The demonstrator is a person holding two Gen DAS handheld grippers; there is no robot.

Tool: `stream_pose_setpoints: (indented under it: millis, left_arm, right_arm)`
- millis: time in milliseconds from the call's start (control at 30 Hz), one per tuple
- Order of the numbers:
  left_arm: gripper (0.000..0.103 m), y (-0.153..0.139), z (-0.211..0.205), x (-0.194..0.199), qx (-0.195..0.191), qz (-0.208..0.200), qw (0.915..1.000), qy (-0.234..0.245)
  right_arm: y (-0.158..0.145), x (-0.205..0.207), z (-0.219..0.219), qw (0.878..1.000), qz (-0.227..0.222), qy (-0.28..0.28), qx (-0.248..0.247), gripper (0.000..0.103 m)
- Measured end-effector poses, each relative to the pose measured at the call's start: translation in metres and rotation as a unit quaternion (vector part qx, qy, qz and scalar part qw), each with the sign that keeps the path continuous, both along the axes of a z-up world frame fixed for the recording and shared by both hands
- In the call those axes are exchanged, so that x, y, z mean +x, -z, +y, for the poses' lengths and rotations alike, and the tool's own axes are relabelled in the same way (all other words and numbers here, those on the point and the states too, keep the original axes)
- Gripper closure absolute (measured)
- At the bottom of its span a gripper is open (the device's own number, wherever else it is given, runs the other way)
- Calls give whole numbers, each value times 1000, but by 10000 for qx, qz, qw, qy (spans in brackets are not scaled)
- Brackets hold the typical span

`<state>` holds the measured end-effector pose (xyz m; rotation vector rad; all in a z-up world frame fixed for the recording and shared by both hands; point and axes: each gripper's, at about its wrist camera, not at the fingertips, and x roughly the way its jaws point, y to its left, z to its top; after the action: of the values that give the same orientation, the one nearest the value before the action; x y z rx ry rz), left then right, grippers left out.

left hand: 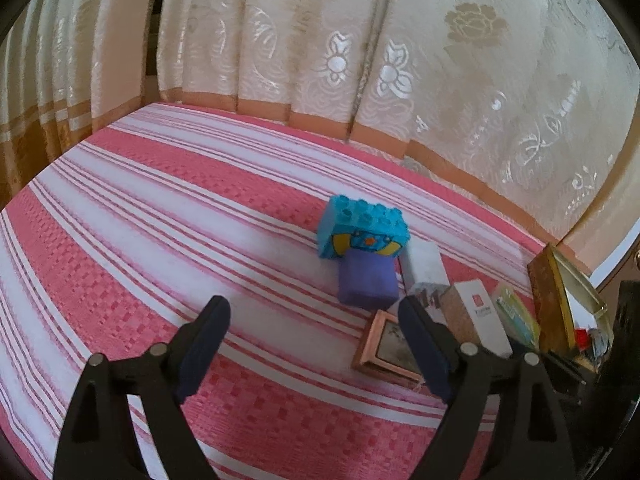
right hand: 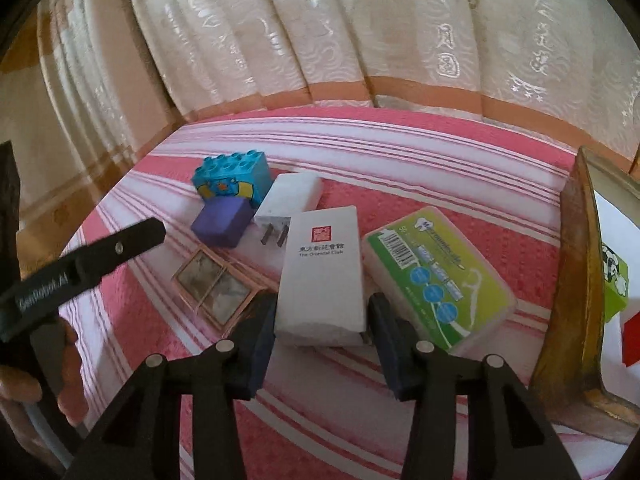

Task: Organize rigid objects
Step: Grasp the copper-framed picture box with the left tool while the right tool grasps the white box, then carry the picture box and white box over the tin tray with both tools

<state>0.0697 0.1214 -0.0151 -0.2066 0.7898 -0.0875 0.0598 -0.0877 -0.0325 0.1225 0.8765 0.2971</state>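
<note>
On the pink-and-white striped bedspread [left hand: 160, 200] lie a turquoise toy brick [left hand: 362, 228] [right hand: 230, 178], a purple block [left hand: 366, 280] [right hand: 222, 220], a white plug charger [left hand: 424, 268] [right hand: 290, 196], a pink framed palette [left hand: 386, 346] [right hand: 216, 284], a white carton with a red seal [right hand: 320, 272] [left hand: 480, 316] and a green floss box [right hand: 436, 276]. My right gripper [right hand: 322, 312] is shut on the near end of the white carton, which still lies on the spread. My left gripper [left hand: 314, 308] is open over bare cloth, just short of the purple block.
A golden box [right hand: 576, 280] [left hand: 548, 296] with cards inside stands at the right edge. Cream patterned curtains [left hand: 360, 60] hang behind the bed. In the right wrist view the left gripper's arm [right hand: 100, 256] and a hand [right hand: 68, 360] come in from the left.
</note>
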Motion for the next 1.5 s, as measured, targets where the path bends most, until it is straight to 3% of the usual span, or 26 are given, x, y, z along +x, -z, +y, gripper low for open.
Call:
stream_pose_setpoints:
  millis: [200, 300, 500, 700, 767, 867, 933, 967, 1267, 1367, 1500]
  left_arm:
    - [15, 0, -20, -2, 401, -48, 9985, 359]
    - [9, 1, -32, -2, 640, 1, 9958, 659]
    - [5, 1, -52, -6, 544, -13, 9888, 1388]
    - [5, 14, -77, -2, 1098, 192, 9803, 1628]
    - [4, 22, -87, 5, 1346, 444, 9759, 1657]
    - [8, 25, -78, 9, 1144, 567, 9801, 1517]
    - [15, 24, -73, 9, 1096, 528, 9827, 1393]
    - [27, 24, -72, 9, 1114, 501, 9836, 1329]
    - [27, 16, -49, 5, 369, 308, 9943, 949]
    - [27, 5, -39, 0, 104, -113, 9973, 722]
    - [27, -7, -41, -8, 158, -618, 9962, 590]
  right_arm:
    - [1, 11, 6, 9999, 13, 124, -85, 54]
    - [1, 8, -1, 9999, 5, 136, 51, 56]
    - [-17, -9, -31, 9942, -364, 326, 957, 58]
    - [-34, -24, -42, 9902, -860, 671, 869, 58]
    - [-37, -26, -43, 9893, -919, 750, 853, 58]
    - [-38, -28, -42, 9891, -982, 810, 746, 58]
    - [-38, -32, -45, 9887, -1020, 857, 685, 58]
    - [-38, -34, -46, 9885, -1039, 888, 651, 58]
    - [-43, -48, -52, 9827, -1396, 1179, 290, 58]
    - [-50, -56, -59, 9765, -1654, 1371, 189, 58]
    - [-54, -64, -68, 9711, -1814, 1551, 89, 58]
